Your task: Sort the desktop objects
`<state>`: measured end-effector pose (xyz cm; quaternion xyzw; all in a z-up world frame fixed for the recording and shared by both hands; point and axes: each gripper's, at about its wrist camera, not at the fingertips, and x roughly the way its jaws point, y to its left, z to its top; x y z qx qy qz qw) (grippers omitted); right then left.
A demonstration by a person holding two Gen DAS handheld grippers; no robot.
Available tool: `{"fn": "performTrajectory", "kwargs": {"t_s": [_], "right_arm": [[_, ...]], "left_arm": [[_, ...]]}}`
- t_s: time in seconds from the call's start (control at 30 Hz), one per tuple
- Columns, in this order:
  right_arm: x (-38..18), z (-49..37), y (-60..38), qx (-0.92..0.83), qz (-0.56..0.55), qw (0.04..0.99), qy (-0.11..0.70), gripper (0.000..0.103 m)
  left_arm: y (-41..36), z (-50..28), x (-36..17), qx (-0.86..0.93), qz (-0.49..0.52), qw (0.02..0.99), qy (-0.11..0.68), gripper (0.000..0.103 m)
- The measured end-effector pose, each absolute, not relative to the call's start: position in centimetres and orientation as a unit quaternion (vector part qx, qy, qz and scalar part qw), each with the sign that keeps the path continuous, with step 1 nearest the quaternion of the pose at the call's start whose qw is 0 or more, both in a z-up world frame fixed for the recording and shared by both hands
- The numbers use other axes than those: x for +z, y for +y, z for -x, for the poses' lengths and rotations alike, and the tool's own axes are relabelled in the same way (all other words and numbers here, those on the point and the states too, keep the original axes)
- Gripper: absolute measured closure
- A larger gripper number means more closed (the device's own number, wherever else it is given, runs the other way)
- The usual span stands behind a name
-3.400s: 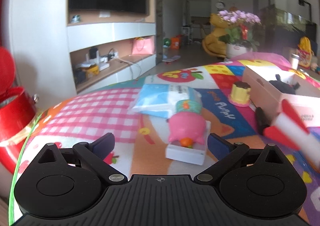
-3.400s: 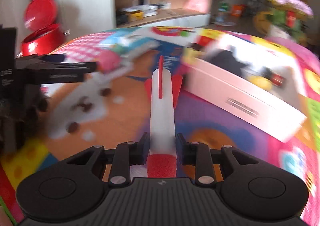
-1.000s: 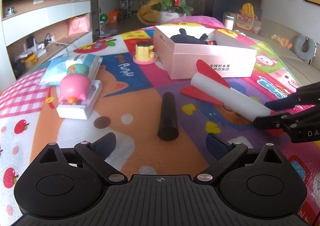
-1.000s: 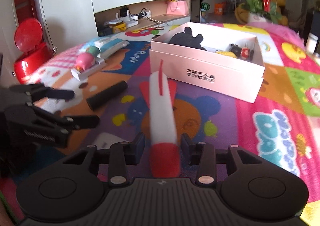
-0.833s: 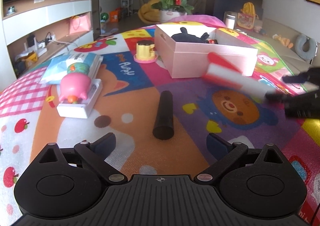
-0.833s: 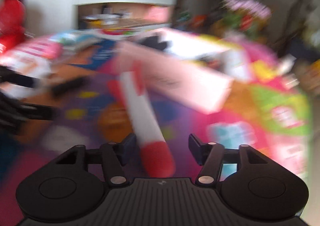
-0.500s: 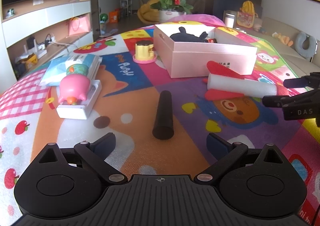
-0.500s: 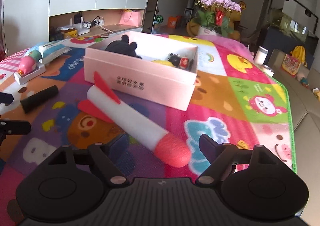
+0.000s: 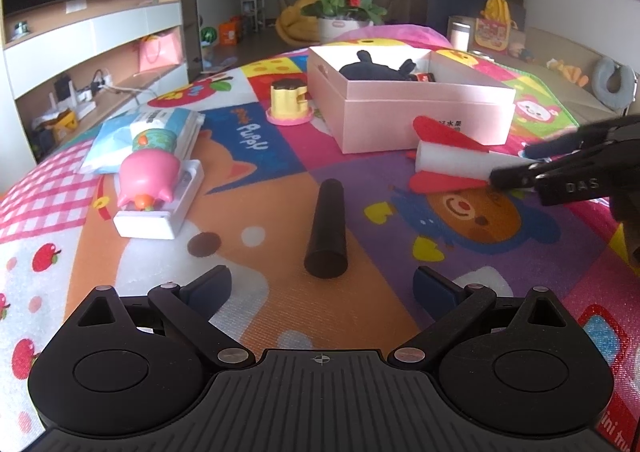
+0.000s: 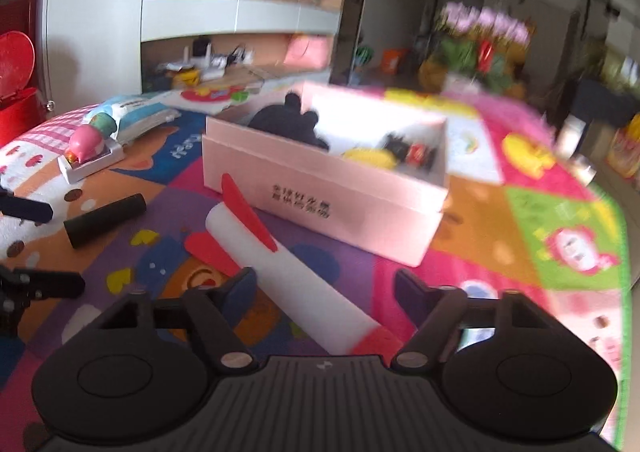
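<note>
Sorting toys on a cartoon play mat (image 9: 280, 304), both grippers low over it.
Pink cardboard box (image 10: 320, 196) sits mid-mat with a black plush (image 10: 288, 120) and small toys inside; foam rocket (image 10: 288, 272) lies on the mat just in front of the box, body between the right gripper (image 10: 324, 288) fingers, jaws closing, pads not pressing it. Black cylinder (image 9: 326, 232) lies on the mat ahead of the left gripper (image 9: 322, 286), jaws apart, nothing between them. Pink pig toy (image 9: 150, 178) rests on a white case (image 9: 160, 212) at left; yellow cup toy (image 9: 290, 102) stands beside the box.
</note>
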<state>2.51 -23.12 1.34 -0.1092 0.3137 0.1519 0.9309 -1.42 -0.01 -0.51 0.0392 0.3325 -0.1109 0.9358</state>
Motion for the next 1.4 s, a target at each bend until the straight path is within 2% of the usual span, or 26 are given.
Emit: {"fn": "performTrajectory", "kwargs": {"t_s": [0.07,0.23,0.37,0.5,0.67,0.8,0.93,1.0,1.2,1.4], "right_arm": [[1.0,-3.5,-23.2,0.155,0.081,0.92,0.35,0.038],[2.5,-0.8,-23.4,0.205,0.035,0.913,0.352,0.032],[3.6,1.2,-23.3,0.27,0.003,0.893,0.361,0.032],[3.3,1.9,-22.4,0.223,0.075,0.917,0.322,0.028],[2.0,1.0,-22.8,0.224,0.11,0.911,0.327,0.026],[2.0,1.6,-22.4,0.255,0.133,0.898,0.332,0.035],[1.7,2.1,-21.0,0.254,0.183,0.891,0.328,0.054],[1.7,1.3,-21.1,0.237,0.175,0.894,0.337,0.056],[2.7,-1.1,-23.3,0.201,0.048,0.892,0.401,0.057],[3.0,-0.7,-23.5,0.258,-0.044,0.849,0.46,0.057]], "left_arm": [[0.2,1.4,-0.5,-0.113,-0.034,0.936,0.333,0.003],[0.1,1.3,-0.5,-0.115,-0.034,0.935,0.334,0.003],[0.1,1.3,-0.5,-0.113,-0.034,0.935,0.335,0.003],[0.1,1.3,-0.5,-0.113,-0.035,0.934,0.336,0.002],[0.2,1.2,-0.6,-0.113,-0.029,0.933,0.34,0.001],[0.2,1.2,-0.6,-0.113,-0.029,0.933,0.34,0.001],[0.1,1.2,-0.6,-0.111,-0.03,0.933,0.34,0.001],[0.3,1.2,-0.6,-0.11,-0.028,0.934,0.34,0.001],[0.4,1.1,-0.6,-0.111,-0.027,0.933,0.34,0.0],[0.4,1.1,-0.5,-0.111,-0.027,0.933,0.341,0.0]]}}
